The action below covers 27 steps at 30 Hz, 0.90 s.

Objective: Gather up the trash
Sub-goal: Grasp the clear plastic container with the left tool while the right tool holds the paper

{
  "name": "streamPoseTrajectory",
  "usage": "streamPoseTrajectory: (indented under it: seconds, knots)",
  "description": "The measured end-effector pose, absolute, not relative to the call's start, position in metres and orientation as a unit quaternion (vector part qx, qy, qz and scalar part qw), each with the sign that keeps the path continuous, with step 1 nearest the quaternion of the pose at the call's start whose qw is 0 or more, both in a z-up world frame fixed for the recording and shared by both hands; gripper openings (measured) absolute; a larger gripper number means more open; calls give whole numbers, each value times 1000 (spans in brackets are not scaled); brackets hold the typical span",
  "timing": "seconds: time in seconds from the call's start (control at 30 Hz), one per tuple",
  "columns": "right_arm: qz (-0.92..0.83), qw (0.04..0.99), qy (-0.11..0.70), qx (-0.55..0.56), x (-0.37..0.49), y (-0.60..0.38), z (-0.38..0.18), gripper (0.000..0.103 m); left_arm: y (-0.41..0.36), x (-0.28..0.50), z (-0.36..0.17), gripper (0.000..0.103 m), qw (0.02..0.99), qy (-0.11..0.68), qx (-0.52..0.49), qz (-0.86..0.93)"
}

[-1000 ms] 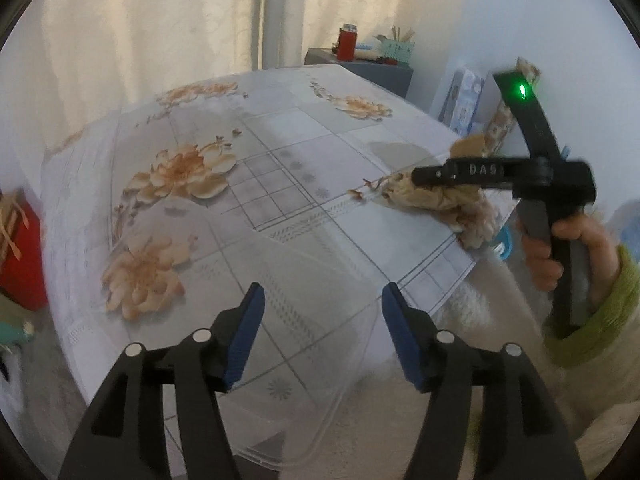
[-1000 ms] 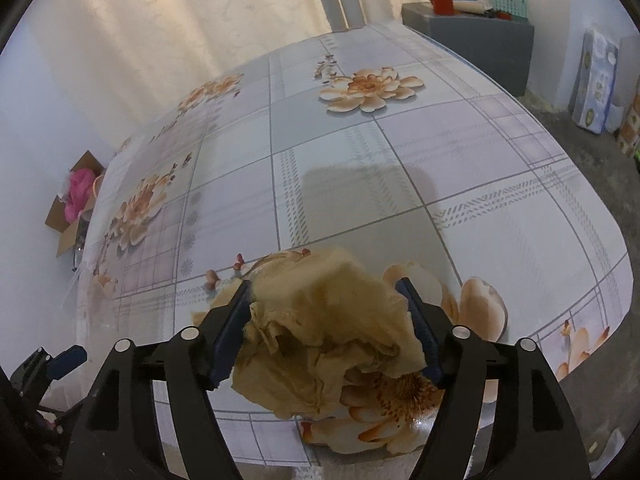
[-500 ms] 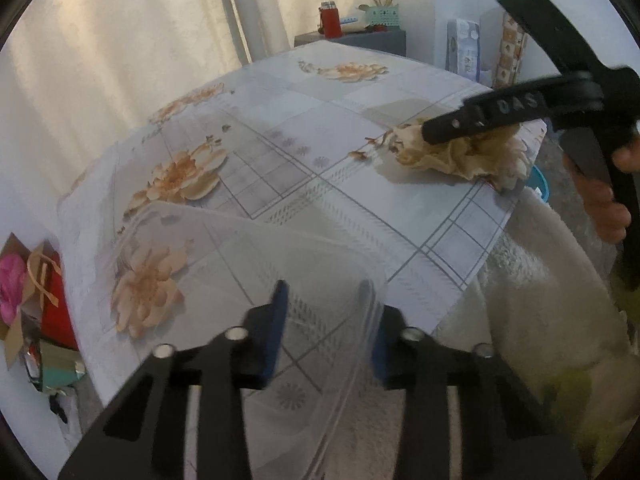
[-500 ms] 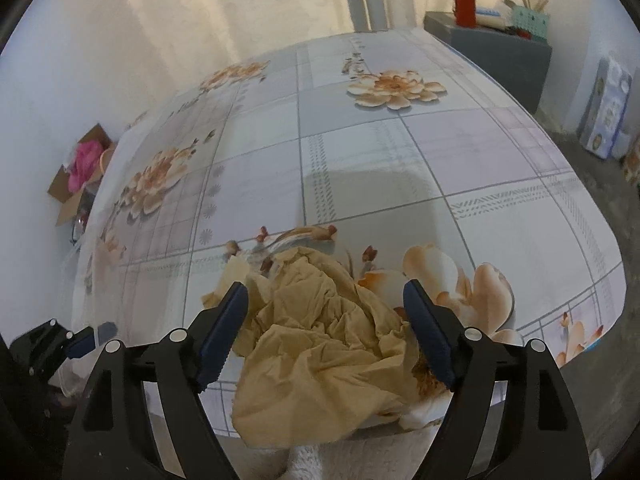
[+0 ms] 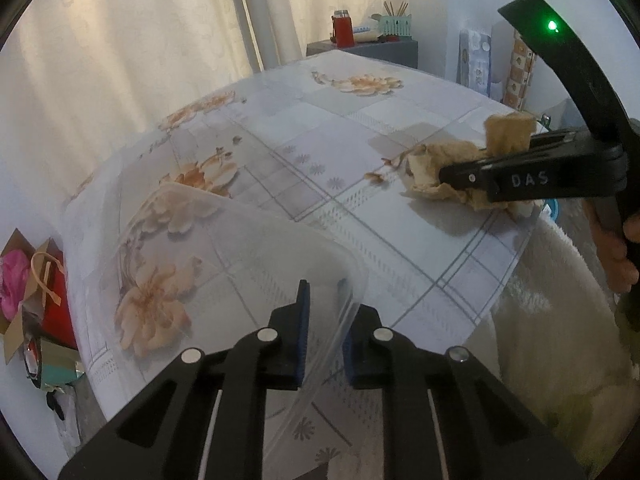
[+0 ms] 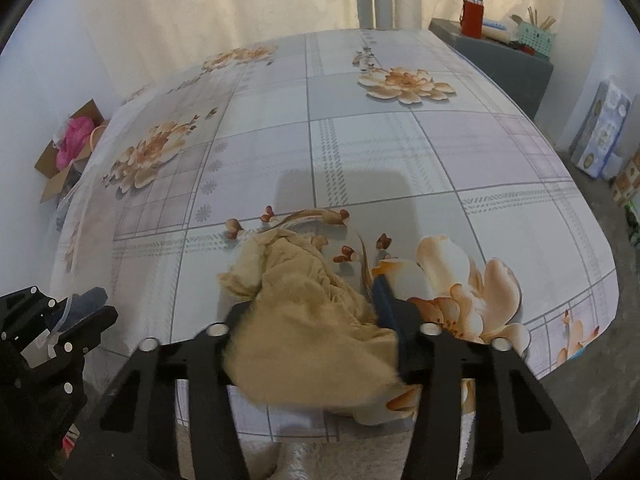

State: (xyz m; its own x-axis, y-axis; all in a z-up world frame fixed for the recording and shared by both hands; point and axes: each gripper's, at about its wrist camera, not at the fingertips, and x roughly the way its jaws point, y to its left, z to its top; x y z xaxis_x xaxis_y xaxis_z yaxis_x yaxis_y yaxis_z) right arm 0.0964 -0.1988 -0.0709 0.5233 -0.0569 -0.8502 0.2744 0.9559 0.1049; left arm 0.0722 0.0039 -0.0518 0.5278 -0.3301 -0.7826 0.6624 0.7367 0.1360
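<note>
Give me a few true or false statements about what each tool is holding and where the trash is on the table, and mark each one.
1. The left tool is shut on the rim of a clear plastic container. True.
2. The right tool is open and holds nothing. False: it is shut on a crumpled brown paper.
3. The brown paper sits near the table's near edge. True.
4. The brown paper is already inside the container. False: the two are apart, the paper off to the container's right.
5. A red canister stands on the flowered tablecloth. False: it stands on a grey cabinet beyond the table.
</note>
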Motion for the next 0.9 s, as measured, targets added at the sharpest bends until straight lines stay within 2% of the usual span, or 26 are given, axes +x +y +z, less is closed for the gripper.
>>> streamPoseTrajectory:
  seconds: [0.3, 0.9]
  knots:
    - [-95, 868, 467, 141, 92, -206, -66, 27, -6, 74, -43, 12, 852, 376, 214, -296]
    - [-92, 876, 439, 174, 84, -218, -51, 24, -14, 72, -34, 11, 858, 359, 223, -291]
